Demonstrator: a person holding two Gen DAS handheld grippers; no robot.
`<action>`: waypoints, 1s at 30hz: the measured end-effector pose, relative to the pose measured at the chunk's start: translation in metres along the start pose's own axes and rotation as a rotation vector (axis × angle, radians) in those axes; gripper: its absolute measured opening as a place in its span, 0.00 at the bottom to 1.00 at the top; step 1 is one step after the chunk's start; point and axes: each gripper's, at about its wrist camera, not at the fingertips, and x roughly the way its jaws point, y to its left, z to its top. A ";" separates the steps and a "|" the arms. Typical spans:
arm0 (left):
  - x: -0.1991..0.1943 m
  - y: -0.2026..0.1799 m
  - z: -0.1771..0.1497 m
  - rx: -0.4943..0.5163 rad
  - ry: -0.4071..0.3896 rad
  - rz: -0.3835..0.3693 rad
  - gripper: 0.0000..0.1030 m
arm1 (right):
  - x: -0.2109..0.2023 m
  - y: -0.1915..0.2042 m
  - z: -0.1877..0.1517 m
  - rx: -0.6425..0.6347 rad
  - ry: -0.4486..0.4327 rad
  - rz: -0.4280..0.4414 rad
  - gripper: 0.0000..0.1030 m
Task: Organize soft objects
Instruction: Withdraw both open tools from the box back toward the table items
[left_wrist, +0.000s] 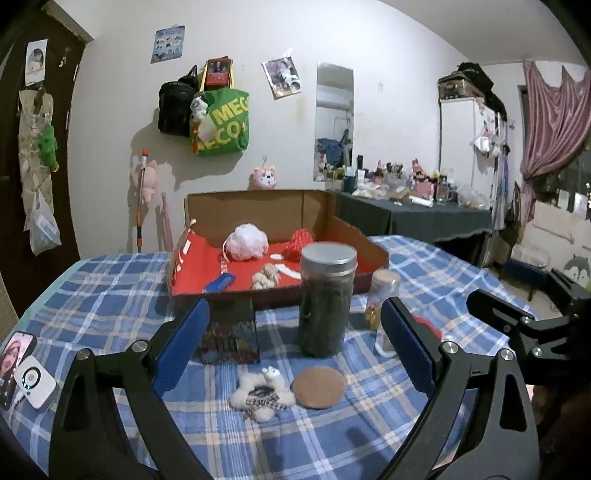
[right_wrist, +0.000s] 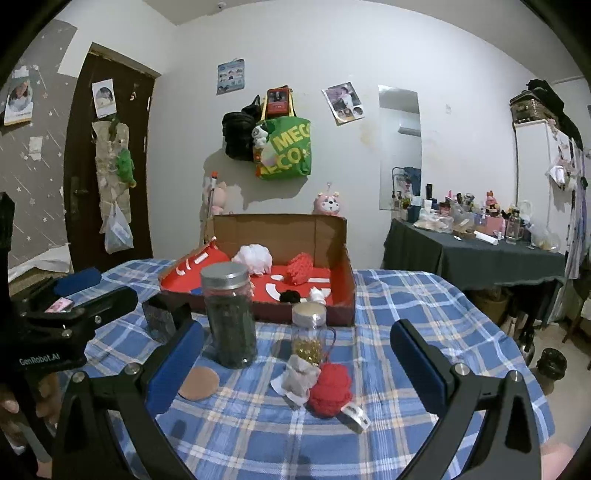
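A cardboard box with a red lining stands at the far side of the blue plaid table; it also shows in the right wrist view. Inside lie a white puff, a red knitted piece and a beige rope knot. A small white plush toy lies on the cloth just ahead of my open, empty left gripper. A red knitted ball and a grey cloth pouch lie between the fingers of my open, empty right gripper.
A tall dark jar with a metal lid, a small glass jar, a dark box and a round cork coaster stand on the table. A phone and a white device lie at the left edge.
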 end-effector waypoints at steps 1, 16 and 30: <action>0.001 0.000 -0.003 0.000 0.005 0.003 0.92 | 0.000 0.000 -0.003 0.000 0.001 -0.006 1.00; 0.029 0.006 -0.046 -0.049 0.142 0.009 0.92 | 0.029 -0.006 -0.058 0.050 0.127 -0.042 1.00; 0.054 0.028 -0.058 -0.066 0.285 0.021 0.92 | 0.046 -0.009 -0.065 0.030 0.205 -0.037 1.00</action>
